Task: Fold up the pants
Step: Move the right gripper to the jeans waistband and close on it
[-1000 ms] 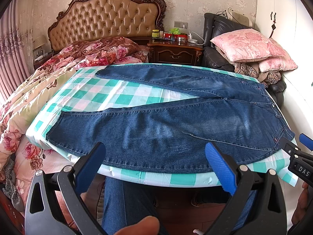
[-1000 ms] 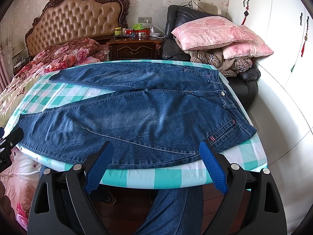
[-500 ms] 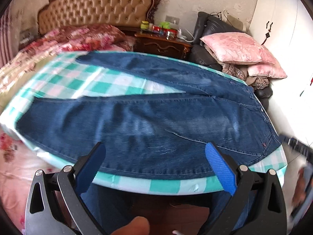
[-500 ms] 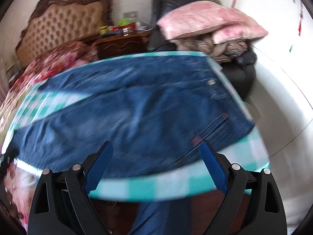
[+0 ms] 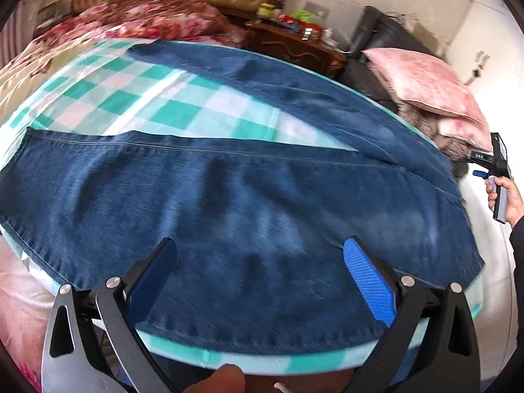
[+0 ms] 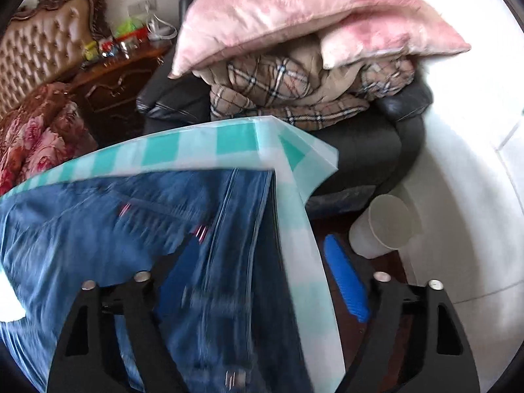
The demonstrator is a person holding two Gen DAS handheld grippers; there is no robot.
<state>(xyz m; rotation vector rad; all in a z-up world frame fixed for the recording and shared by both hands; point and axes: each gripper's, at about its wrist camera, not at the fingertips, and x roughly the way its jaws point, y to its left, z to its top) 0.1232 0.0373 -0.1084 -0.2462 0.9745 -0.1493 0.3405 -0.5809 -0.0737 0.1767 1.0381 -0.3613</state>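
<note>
Blue jeans [image 5: 262, 196] lie spread flat on a table covered with a green-and-white check cloth [image 5: 163, 104], legs to the left and waist to the right. My left gripper [image 5: 258, 257] hangs open just above the near leg, close to the table's front edge, with nothing between its fingers. A hand holds my right gripper [image 5: 479, 173] beyond the waist end. In the right wrist view the right gripper [image 6: 262, 271] straddles the jeans' waistband [image 6: 229, 229] and the cloth's edge [image 6: 294, 222]. Its jaws are closing but do not press on the fabric.
A black leather armchair [image 6: 376, 144] piled with pink pillows [image 6: 294, 9] and a plaid blanket [image 6: 278, 91] stands right behind the table's waist end. A white cup-shaped bin [image 6: 383, 226] sits on the floor beside it. A wooden nightstand [image 5: 294, 46] and a floral-quilted bed [image 5: 137, 16] lie behind.
My right gripper has swung far right, from facing the whole pants to the waistband corner, and its jaws have narrowed. The left gripper has dropped and moved closer over the near leg.
</note>
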